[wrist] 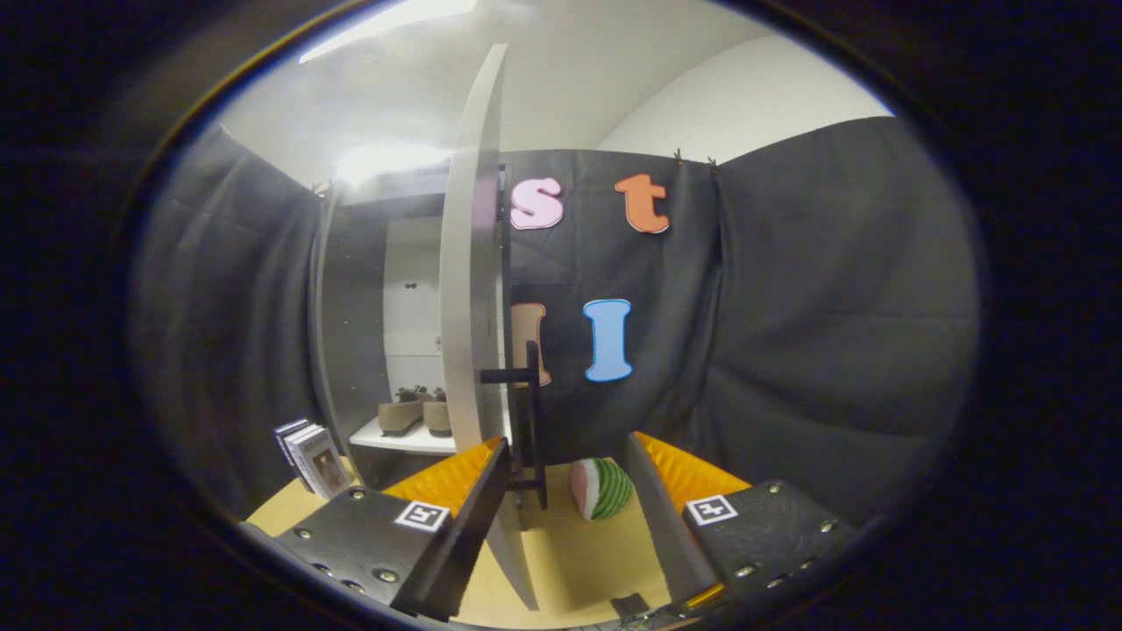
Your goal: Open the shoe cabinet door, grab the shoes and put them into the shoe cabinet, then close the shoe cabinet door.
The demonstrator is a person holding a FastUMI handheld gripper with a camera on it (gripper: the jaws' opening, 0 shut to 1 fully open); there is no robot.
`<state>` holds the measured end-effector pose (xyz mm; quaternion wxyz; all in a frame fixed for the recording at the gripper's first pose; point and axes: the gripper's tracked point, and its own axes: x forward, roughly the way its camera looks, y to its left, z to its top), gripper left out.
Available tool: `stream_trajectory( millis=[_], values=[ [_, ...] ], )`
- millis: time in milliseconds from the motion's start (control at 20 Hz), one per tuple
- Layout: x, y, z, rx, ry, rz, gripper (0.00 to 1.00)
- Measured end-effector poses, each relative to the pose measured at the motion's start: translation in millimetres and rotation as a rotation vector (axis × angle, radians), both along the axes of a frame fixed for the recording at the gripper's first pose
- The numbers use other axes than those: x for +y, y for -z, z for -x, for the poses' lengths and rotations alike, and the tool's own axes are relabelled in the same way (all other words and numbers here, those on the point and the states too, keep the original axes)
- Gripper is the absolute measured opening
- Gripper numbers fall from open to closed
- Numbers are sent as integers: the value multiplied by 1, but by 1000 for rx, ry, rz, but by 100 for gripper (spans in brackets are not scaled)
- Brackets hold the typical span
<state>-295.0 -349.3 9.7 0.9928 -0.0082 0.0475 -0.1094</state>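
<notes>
1. The scene is lit from above: a bright ceiling strip light (386,31) at about eleven o'clock washes the white ceiling.
2. Glare blooms on the top of the shoe cabinet (386,162) and hazes the upper left.
3. The cabinet door (473,263) bows into a curve from fisheye distortion.
4. The rim is dim and soft, strongest from seven to ten o'clock.
5. The gripper (561,517) fingers, spread apart, look sharp; the table (578,561) between them is evenly lit.

Black cloth wall (815,307) hung on every side, pale ceiling (561,79) above with a bright light strip (386,31) glaring at top; tan wooden tabletop (578,552) underneath.
</notes>
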Motion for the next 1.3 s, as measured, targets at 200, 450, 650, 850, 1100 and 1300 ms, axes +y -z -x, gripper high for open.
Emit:
stream_trajectory(
  millis=[200, 450, 650, 850, 1100, 1300],
  values=[
    [33, 5, -7, -6, -64, -14, 85],
    [71, 9, -14, -5, -123, -50, 86],
    [99, 13, -24, -13, -172, -80, 86],
    [124, 32, -38, 31, -187, -90, 86],
    [144, 46, -51, 61, -222, -112, 86],
    [173, 57, -82, 58, -263, -150, 89]
  ],
)
